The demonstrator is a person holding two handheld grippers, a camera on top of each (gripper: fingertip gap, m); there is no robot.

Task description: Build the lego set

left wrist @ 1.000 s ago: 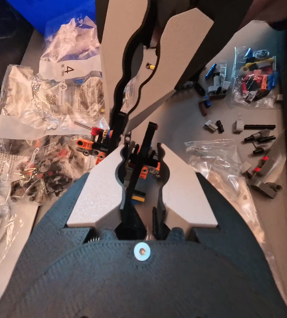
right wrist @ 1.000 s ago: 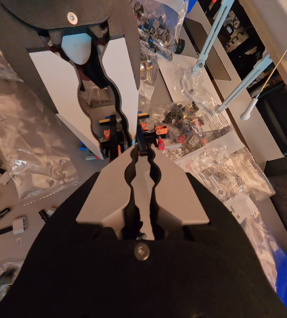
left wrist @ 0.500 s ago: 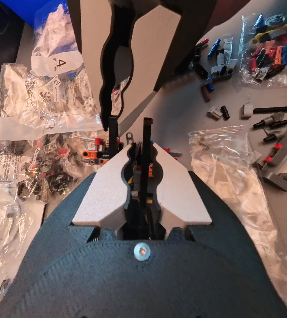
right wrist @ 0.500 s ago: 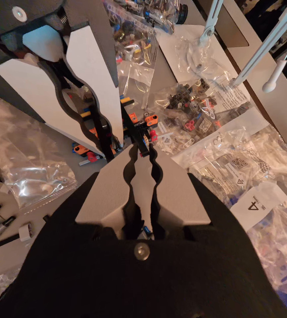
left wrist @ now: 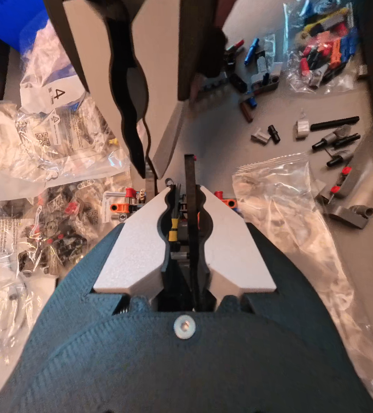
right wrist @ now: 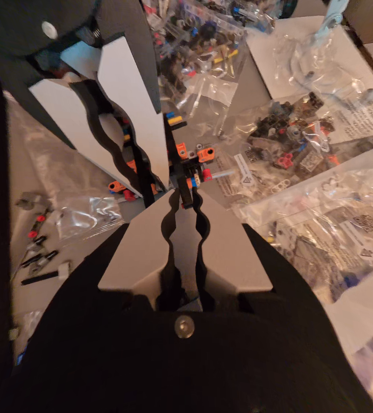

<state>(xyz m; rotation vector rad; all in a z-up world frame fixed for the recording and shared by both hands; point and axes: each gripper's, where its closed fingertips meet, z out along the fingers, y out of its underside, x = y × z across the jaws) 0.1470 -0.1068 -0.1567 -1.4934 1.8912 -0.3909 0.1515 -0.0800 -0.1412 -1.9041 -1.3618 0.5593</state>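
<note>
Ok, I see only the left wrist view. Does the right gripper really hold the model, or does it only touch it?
Observer: It holds it. In the right wrist view, the right gripper has its jaws closed on the end of a black beam of the lego model.
Operator: And what lies beyond the left gripper, behind my camera?
Observer: Past the left gripper lies a clear bag of mixed small parts.
Operator: Is anything else over there?
Observer: A pale blue bar reaches in at the top right corner of that view.
</note>
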